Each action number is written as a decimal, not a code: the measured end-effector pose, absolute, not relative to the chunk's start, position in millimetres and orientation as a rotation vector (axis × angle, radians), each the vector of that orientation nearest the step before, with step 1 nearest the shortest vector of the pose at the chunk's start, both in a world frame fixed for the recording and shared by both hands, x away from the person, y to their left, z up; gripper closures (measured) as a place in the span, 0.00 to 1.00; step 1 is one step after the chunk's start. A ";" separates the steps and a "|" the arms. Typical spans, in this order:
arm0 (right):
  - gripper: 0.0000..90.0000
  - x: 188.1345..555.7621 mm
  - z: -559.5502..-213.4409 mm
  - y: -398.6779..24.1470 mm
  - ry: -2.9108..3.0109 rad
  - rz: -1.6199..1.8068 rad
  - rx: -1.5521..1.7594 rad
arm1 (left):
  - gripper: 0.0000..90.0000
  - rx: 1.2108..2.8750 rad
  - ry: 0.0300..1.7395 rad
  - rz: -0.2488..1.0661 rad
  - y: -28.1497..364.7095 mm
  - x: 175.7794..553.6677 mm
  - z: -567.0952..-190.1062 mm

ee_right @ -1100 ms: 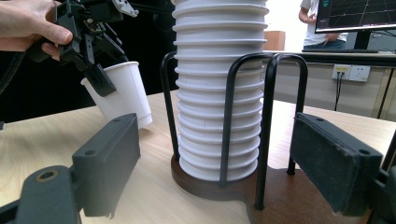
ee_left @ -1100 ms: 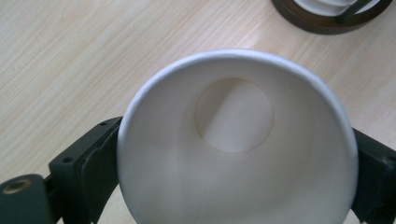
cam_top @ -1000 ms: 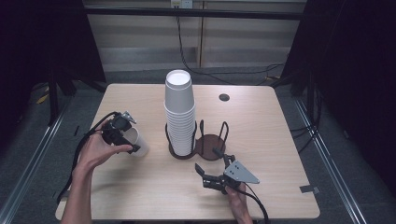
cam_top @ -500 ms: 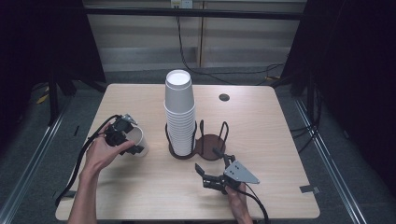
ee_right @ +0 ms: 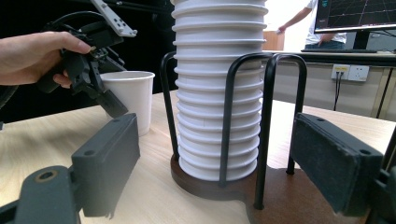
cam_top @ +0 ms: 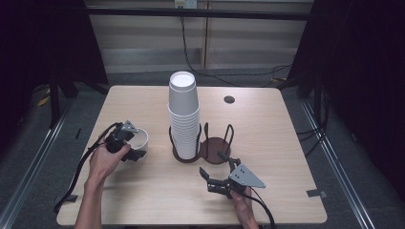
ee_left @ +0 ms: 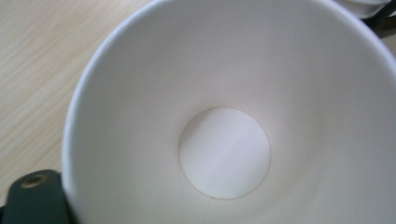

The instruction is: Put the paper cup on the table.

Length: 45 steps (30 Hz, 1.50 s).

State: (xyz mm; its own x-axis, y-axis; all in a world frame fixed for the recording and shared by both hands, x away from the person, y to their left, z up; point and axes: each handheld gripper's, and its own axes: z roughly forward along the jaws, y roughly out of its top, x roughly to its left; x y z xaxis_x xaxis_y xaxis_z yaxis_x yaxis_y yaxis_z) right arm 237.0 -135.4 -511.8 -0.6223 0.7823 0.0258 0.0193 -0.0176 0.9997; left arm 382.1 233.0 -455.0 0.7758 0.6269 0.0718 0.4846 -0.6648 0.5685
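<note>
One cup (cam_top: pixel 139 141) is clamped at its rim by the left gripper (cam_top: pixel 125 145); the right gripper (cam_top: pixel 216 173) waits agape by the stack (cam_top: pixel 184 121). Next, probably release it upright.

This looks like a lab or recording room. A bare wooden tabletop (cam_top: pixel 143 200) stands on grey carpet between dark curtains (cam_top: pixel 363 71), with metal floor rails (cam_top: pixel 28 157) beside it and cables (cam_top: pixel 191 52) along the wall. Behind, a monitor (ee_right: pixel 357 14) shows graphs above a desk with wall sockets (ee_right: pixel 348 72).

High view looks down; both gripper views (close, perhaps tilted) share the white cup (ee_left: pixel 224 116).
</note>
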 end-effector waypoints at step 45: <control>0.17 237.0 -511.8 -135.4 1.685 1.699 0.841 | 0.18 1.867 0.880 0.579 279.5 256.5 -453.3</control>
State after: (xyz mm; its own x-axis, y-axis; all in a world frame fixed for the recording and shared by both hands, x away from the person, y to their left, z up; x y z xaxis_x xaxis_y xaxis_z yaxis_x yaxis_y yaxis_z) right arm 237.0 -135.4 -511.8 -0.6224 0.7822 0.0268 0.0204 -0.0181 0.9996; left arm 256.5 279.5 -453.3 0.6277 0.7783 0.0176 0.3243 -0.2820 0.9029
